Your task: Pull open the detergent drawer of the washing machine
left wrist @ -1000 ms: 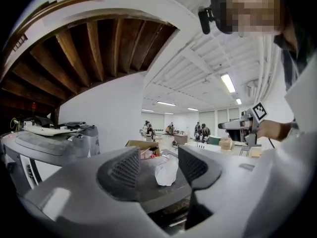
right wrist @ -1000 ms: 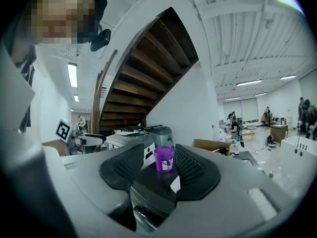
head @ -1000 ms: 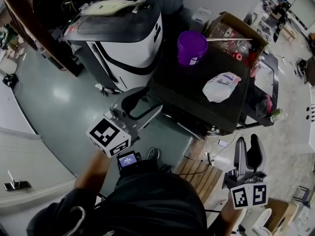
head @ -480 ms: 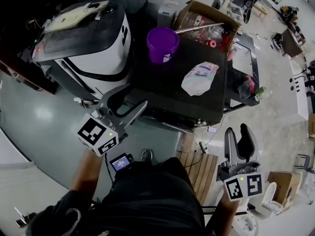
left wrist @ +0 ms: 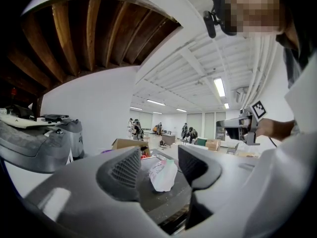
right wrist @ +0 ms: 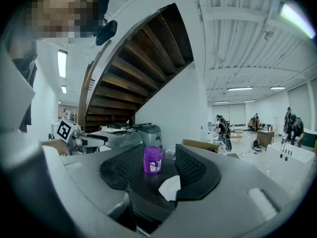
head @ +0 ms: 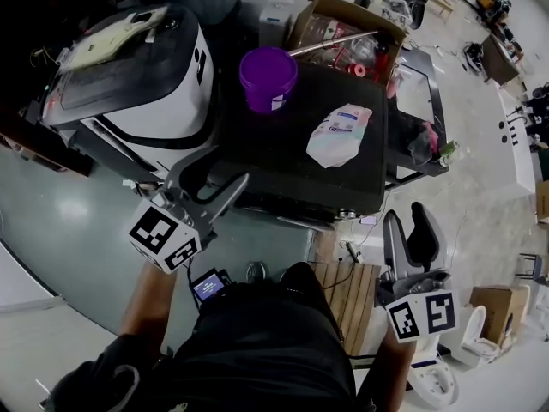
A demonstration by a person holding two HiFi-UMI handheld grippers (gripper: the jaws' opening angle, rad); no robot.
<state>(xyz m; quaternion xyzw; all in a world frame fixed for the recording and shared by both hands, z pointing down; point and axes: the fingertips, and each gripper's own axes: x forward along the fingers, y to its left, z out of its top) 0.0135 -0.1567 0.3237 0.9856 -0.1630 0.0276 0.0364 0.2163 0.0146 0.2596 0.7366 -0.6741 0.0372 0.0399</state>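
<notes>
You wear a black top (head: 257, 350); beside it, your grey left gripper (head: 228, 168) and right gripper (head: 408, 216) carry black-and-white marker cubes (head: 163, 239).

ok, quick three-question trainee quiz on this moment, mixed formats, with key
1. True or false: the left gripper is clamped on a drawer handle.
2. Multiple choice: what lies beside the purple tub on the dark machine top? A) white bag B) red cup C) wrench
3. Short answer: in the head view, is the left or the right gripper nearer the tub?

Key:
1. False. Its jaws stand apart with nothing between them.
2. A, the white bag.
3. Left.
</notes>
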